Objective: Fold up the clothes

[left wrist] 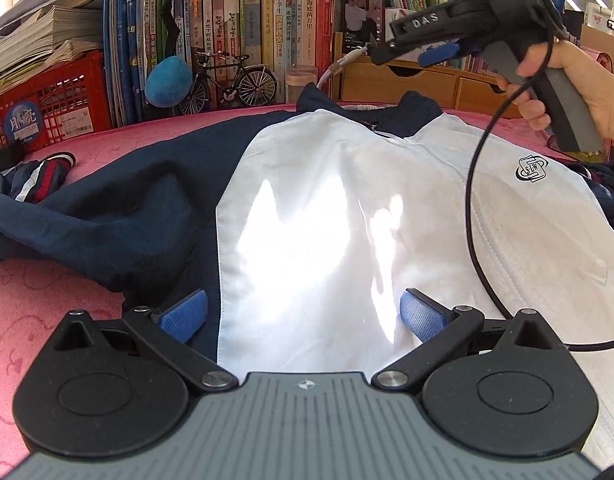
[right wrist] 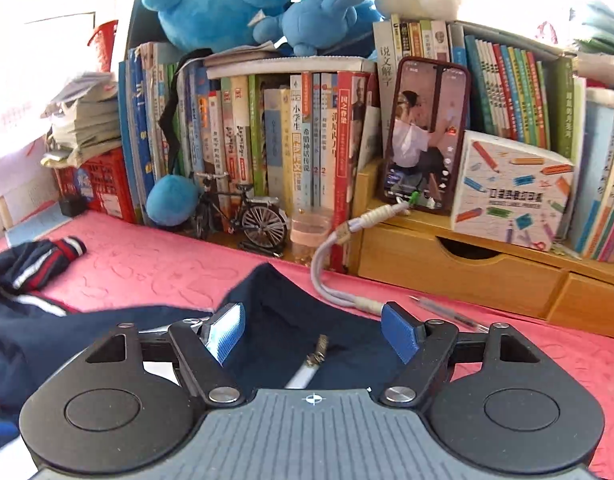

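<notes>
A white and navy zip jacket [left wrist: 327,220] lies spread front-up on the pink table cover [left wrist: 47,320], collar toward the bookshelf. Its left sleeve, ending in a red and white striped cuff [left wrist: 47,172], is bunched out to the left. My left gripper [left wrist: 303,316] stands open low over the jacket's hem, one pad over navy cloth and the other over white, with nothing between them. A hand holds my right gripper [left wrist: 403,44] above the collar. In the right wrist view that gripper [right wrist: 313,336] is open over the navy collar [right wrist: 291,312] and zip pull [right wrist: 317,354].
Books [right wrist: 291,140], a propped phone [right wrist: 423,136], a model bicycle [right wrist: 243,208] and a wooden drawer box [right wrist: 459,276] line the table's back edge. A red crate [left wrist: 47,108] stands at the back left. A grey cable [right wrist: 327,264] and a pen [right wrist: 447,312] lie near the collar.
</notes>
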